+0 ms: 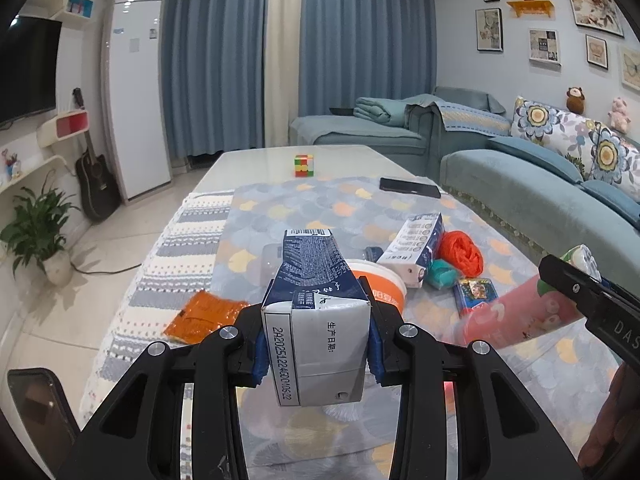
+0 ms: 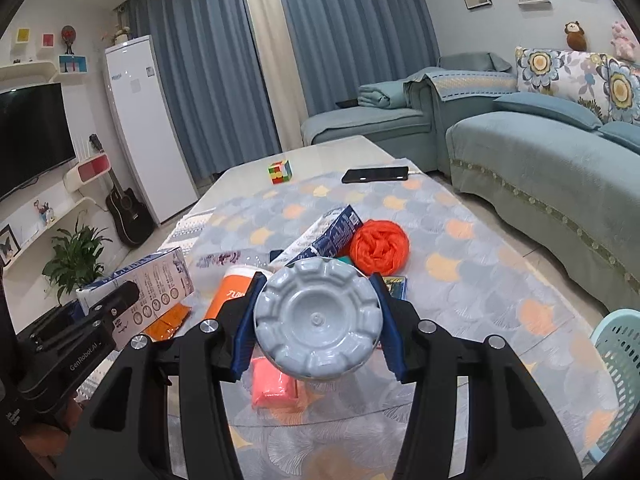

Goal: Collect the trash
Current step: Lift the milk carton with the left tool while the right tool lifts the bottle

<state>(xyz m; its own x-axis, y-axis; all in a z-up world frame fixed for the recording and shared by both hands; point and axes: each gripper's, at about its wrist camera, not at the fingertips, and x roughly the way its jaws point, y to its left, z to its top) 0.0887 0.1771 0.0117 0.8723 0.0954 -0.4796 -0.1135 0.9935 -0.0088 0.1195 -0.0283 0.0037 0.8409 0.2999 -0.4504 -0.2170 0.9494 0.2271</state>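
My left gripper (image 1: 316, 340) is shut on a blue and white milk carton (image 1: 316, 320), held above the table; that carton also shows in the right wrist view (image 2: 148, 280). My right gripper (image 2: 316, 328) is shut on a pink plastic bottle with a grey ribbed base (image 2: 316, 320); the bottle shows in the left wrist view (image 1: 520, 312). On the table lie a second milk carton (image 1: 412, 248), an orange cup (image 1: 380, 284), an orange plastic bag (image 1: 460, 252), a teal wad (image 1: 440, 274), an orange wrapper (image 1: 204, 316) and a small blue packet (image 1: 476, 292).
A Rubik's cube (image 1: 304, 165) and a black phone (image 1: 410, 188) lie farther back on the table (image 1: 256, 208). A teal sofa (image 1: 540, 200) stands to the right. A light blue slatted basket (image 2: 620, 360) sits at the table's near right. A phone (image 1: 36, 404) lies at the near left.
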